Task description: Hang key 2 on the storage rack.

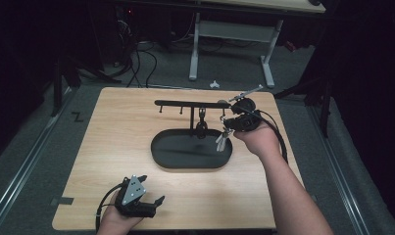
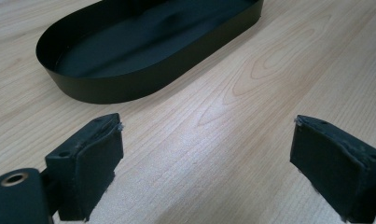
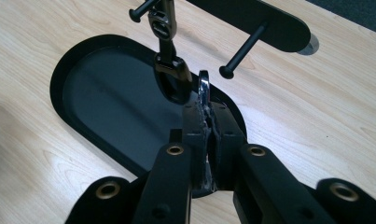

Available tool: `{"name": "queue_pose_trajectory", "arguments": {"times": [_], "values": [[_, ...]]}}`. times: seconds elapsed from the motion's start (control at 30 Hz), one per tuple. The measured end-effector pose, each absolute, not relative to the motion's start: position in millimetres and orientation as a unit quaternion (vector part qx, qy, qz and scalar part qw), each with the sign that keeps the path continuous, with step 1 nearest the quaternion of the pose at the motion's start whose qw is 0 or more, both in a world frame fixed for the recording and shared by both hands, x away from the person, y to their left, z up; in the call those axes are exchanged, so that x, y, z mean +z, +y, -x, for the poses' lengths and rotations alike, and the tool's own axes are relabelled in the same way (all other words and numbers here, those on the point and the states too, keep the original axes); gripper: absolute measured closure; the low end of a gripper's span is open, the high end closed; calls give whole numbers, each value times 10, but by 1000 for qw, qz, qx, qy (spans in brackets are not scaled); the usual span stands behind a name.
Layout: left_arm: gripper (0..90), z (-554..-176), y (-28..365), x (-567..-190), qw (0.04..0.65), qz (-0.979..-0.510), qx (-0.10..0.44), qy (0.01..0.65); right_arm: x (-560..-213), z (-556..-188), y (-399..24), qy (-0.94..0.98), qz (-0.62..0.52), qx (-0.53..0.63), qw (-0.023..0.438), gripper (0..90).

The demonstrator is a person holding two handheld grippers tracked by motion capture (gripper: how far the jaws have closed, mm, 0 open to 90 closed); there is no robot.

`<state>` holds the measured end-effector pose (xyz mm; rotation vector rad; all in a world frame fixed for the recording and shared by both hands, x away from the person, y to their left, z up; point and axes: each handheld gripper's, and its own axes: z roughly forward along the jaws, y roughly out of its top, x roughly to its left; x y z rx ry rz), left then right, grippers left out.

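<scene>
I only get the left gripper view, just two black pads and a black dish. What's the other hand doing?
Observer: The right gripper is shut on a silver metal piece, over the right end of the oval tray.
Operator: Is there anything above the tray?
Observer: Yes, a black rack with pegs stands at its far side, and a dark clip hangs from one peg.
Operator: And where's my gripper?
Observer: The left gripper sits open near the table's front edge, apart from the tray.
</scene>
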<state>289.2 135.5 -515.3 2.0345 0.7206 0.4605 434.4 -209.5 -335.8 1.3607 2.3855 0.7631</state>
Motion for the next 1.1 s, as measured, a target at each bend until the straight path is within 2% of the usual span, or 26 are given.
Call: {"name": "queue_pose_trajectory", "arguments": {"times": [1.1], "values": [[100,-2890,1343,-5157,448,-827,183,286,-3332,-4551,-2175,821,-485,268,135,868]]}}
